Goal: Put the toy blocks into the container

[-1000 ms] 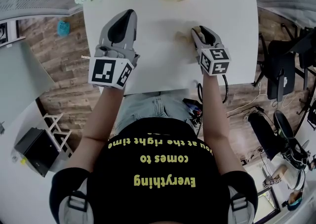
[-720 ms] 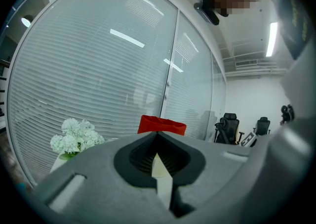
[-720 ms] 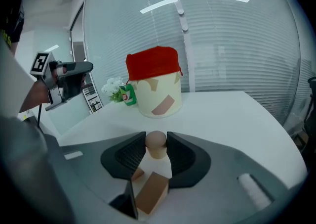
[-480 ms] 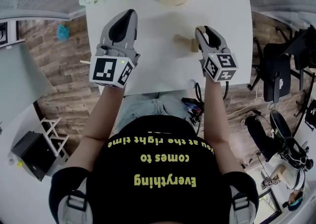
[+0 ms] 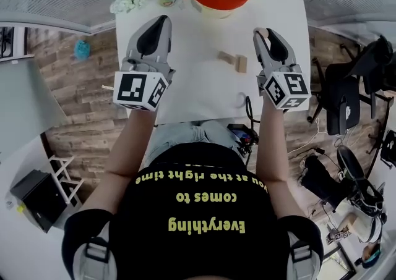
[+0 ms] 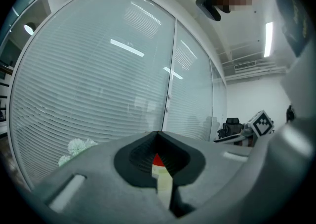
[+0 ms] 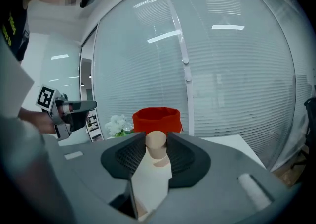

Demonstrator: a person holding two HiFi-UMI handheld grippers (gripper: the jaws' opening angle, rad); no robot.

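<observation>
Tan block (image 7: 157, 140) clamped in right claw (image 7: 157, 152), red container (image 7: 157, 118) farther ahead

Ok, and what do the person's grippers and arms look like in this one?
The left gripper and the right gripper have light grey moulded shells that taper to black ribbed pads. Each carries a white cube printed with black square markers at its rear. The person wears a black short-sleeved T-shirt with yellow lettering and grey shoulder straps. The forearms are bare.
</observation>
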